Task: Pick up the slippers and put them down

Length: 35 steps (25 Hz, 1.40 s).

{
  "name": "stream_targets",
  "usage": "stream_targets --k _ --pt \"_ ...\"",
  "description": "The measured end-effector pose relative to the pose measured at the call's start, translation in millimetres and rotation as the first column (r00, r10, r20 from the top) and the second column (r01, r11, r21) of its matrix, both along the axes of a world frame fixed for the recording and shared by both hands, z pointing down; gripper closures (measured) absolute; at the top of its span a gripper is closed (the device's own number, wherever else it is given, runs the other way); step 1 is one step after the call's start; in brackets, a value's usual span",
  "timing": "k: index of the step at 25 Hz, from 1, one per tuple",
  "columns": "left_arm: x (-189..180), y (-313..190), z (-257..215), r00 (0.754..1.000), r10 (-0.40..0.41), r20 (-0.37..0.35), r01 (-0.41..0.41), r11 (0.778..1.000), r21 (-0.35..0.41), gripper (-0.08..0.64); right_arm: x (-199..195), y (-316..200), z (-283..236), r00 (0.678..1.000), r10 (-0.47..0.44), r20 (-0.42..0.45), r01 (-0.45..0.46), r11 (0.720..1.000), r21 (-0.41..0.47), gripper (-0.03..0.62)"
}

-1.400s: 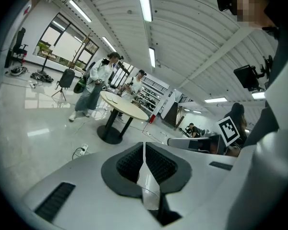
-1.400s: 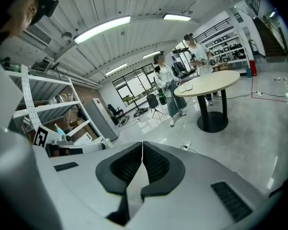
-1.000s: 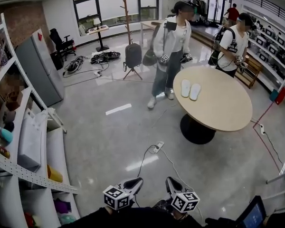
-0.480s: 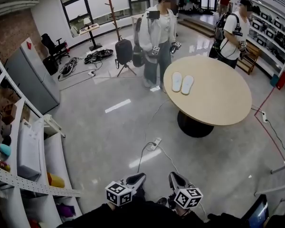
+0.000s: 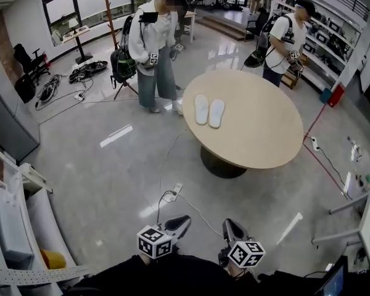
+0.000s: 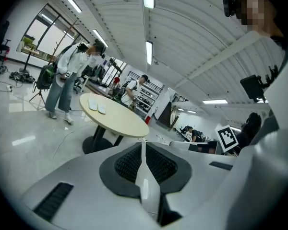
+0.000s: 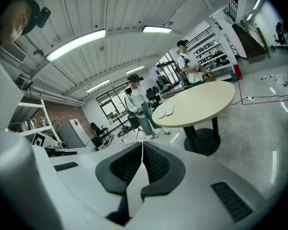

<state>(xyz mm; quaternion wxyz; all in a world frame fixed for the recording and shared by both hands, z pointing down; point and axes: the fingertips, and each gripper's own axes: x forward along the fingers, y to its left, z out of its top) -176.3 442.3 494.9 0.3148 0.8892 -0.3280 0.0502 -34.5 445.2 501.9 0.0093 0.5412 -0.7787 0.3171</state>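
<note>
While the slippers [image 5: 208,111] lie side by side near the table's [image 5: 259,134] far left edge, the left gripper [image 5: 180,222] and right gripper [image 5: 230,227] hang well apart from it over the floor [image 5: 111,184], jaws pressed together, empty.

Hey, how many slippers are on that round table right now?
2. The left slipper and the right slipper lie side by side near the round table's far edge in the head view. None seems hidden.

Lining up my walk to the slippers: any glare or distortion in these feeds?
Head view: bright streaks glare on the glossy floor, but the slippers on the table read sharp. Left and right gripper views: strong fisheye bending, dark corners, slippers tiny.
</note>
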Motion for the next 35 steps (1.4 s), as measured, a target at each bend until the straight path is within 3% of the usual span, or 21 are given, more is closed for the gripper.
stream_targets --k 9,14,16,18,21,24,28,35 --pt "-70 -111 22 0.998 0.020 -0.058 -0.024 0.998 -0.062 0.537 -68 -102 0 0.998 0.014 -0.066 -0.016 0.999 -0.037 0.574" --pt "-84 -149 37 0.998 0.017 -0.058 -0.023 0.994 -0.109 0.534 -76 -142 6 0.997 0.015 -0.071 -0.019 0.998 -0.062 0.574" --pt "-79 -168 40 0.998 0.023 -0.059 -0.029 0.993 -0.115 0.523 -74 -162 12 0.998 0.015 -0.054 -0.018 0.997 -0.068 0.572" --pt "-72 -188 41 0.998 0.025 -0.056 -0.032 0.992 -0.121 0.467 -73 -184 18 1.000 0.010 -0.024 -0.012 0.997 -0.074 0.569" --pt "-60 -219 38 0.999 0.012 -0.035 -0.016 0.992 -0.123 0.400 -69 -224 24 0.999 -0.024 0.031 0.026 0.997 -0.068 0.518" --pt "-45 -256 33 0.999 -0.033 -0.004 0.032 0.993 -0.113 0.388 -57 -274 20 0.994 -0.079 0.080 0.082 0.996 -0.039 0.477" --pt "-15 -311 22 0.992 -0.123 -0.016 0.120 0.983 -0.136 0.387 -26 -333 -1 0.984 -0.142 0.107 0.141 0.990 0.020 0.468" --pt "44 -373 36 0.969 -0.244 -0.036 0.229 0.945 -0.233 0.387 41 -381 -6 0.974 -0.177 0.139 0.174 0.984 0.030 0.468"
